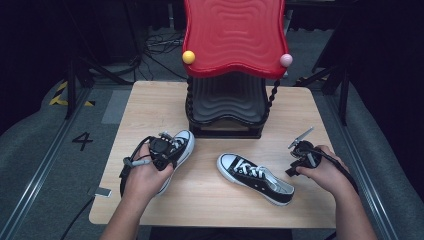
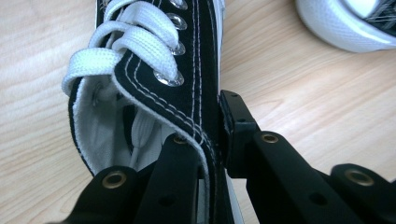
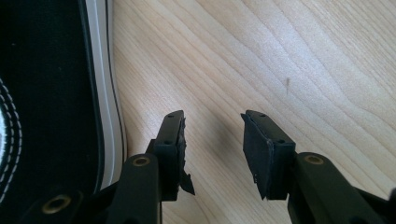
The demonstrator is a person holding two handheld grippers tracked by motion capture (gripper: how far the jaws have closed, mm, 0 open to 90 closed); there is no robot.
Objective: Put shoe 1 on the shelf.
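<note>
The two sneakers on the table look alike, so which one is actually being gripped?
The left sneaker, near the black rack: the left gripper pinches its black side wall, one jaw inside. The right sneaker lies free mid-table, and the right gripper is open beside it.

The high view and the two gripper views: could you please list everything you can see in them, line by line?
Sneakers: two, black with white laces and toe caps; one at table left, held by its side wall; one lying at table centre.
Shoe rack: one, black tiers under a red wavy top, at the table's far edge.
Knobs: two, yellow and pink, on the red top's front corners.
Table: one, light wood.
Floor marking "4": one, black, left of the table.
Left gripper: black, clamped across the left sneaker's wall.
Right gripper: black, open, above bare wood beside the centre sneaker.
</note>
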